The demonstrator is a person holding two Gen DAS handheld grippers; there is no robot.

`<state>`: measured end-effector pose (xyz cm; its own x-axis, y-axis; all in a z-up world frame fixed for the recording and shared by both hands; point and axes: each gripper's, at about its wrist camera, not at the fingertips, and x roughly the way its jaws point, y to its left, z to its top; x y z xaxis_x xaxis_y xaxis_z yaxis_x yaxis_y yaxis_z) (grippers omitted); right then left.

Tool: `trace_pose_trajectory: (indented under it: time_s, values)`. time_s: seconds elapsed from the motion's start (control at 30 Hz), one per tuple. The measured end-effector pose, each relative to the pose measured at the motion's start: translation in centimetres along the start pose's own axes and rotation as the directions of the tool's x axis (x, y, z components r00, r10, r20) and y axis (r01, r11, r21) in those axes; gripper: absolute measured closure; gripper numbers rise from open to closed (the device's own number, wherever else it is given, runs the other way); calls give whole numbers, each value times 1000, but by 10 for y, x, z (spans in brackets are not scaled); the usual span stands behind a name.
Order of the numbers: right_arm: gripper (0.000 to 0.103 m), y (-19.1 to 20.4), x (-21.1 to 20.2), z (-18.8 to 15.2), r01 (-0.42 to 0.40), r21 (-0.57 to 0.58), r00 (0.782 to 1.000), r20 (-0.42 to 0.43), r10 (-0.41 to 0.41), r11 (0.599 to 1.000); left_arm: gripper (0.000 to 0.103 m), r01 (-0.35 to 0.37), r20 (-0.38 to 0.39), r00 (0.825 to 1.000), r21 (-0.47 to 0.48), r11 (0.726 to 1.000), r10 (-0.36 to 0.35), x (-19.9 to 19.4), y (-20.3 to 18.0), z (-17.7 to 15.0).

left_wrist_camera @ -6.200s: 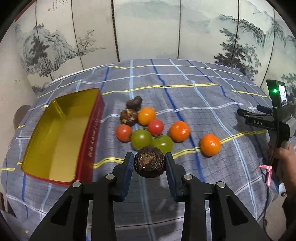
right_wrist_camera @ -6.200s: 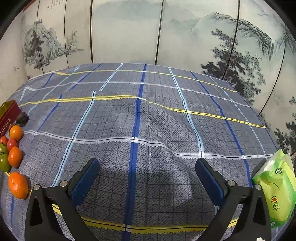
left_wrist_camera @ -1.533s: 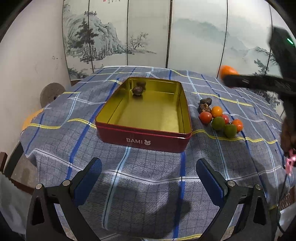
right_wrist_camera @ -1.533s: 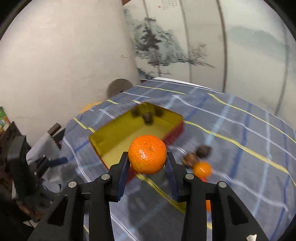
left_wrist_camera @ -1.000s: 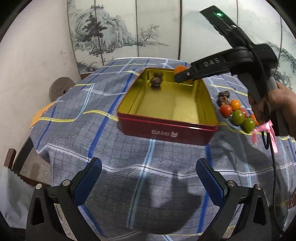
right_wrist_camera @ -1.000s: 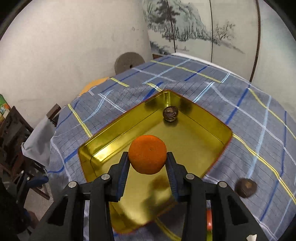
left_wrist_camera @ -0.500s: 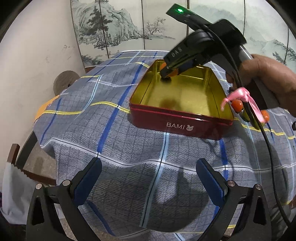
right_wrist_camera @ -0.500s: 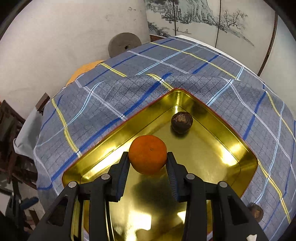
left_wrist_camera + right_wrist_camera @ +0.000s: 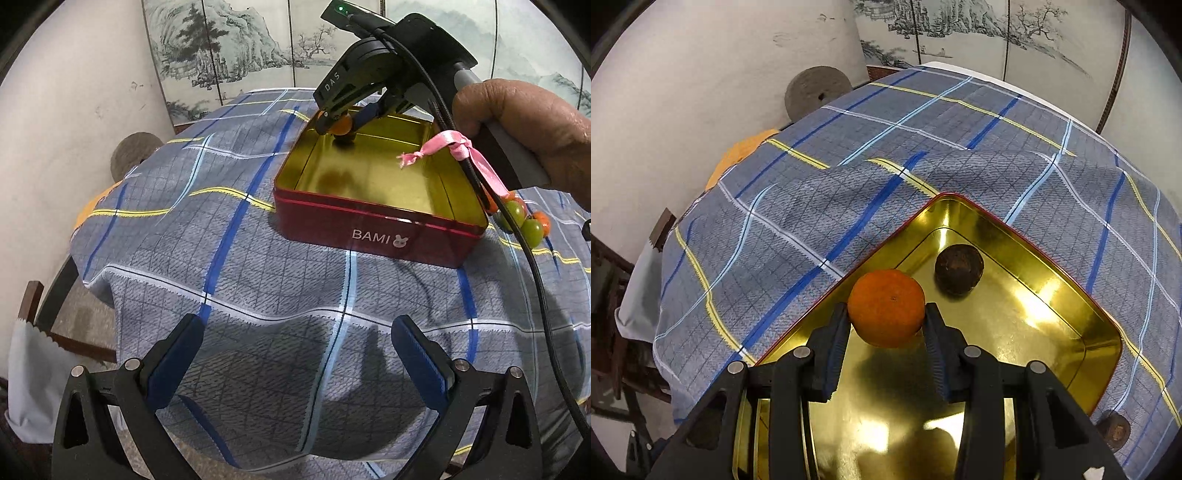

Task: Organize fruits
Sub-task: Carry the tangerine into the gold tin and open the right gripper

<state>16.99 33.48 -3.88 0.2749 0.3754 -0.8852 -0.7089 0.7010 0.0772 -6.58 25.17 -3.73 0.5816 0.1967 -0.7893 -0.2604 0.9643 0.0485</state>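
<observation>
My right gripper (image 9: 886, 325) has its fingers clamped on the orange (image 9: 886, 307), low over the far corner of the tin (image 9: 1071, 332), just beside the dark fruit (image 9: 958, 268) lying there. My left gripper (image 9: 293, 354) hangs over the bench (image 9: 258, 280), fingers wide apart, empty.

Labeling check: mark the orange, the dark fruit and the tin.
orange (image 9: 886, 306), right wrist view, front face between the fingers
dark fruit (image 9: 958, 267), right wrist view, top
tin (image 9: 373, 236), left wrist view, red front wall
</observation>
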Motion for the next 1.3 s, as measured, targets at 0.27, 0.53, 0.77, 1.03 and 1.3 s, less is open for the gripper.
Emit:
trace_pose_trajectory:
  time_s: [0.27, 0.53, 0.77, 1.03, 1.3]
  values:
    - [65, -3, 6, 0, 16, 14, 1000, -3, -16, 1000, 2, -5, -5, 1000, 0, 1000, 5, 1, 0, 0]
    - [64, -6, 11, -5, 21, 21, 1000, -5, -21, 1000, 2, -17, -9, 1000, 11, 1000, 17, 3, -2, -2]
    - [64, -7, 13, -6, 21, 30, 1000, -4, -20, 999, 2, -22, -16, 1000, 12, 1000, 22, 6, -1, -3]
    - [64, -4, 17, -8, 27, 25, 1000, -3, -27, 999, 2, -27, -27, 999, 11, 1000, 27, 10, 2, -6]
    - [55, -5, 13, -8, 19, 28, 1000, 22, -20, 999, 2, -30, -37, 999, 8, 1000, 31, 11, 1, -9]
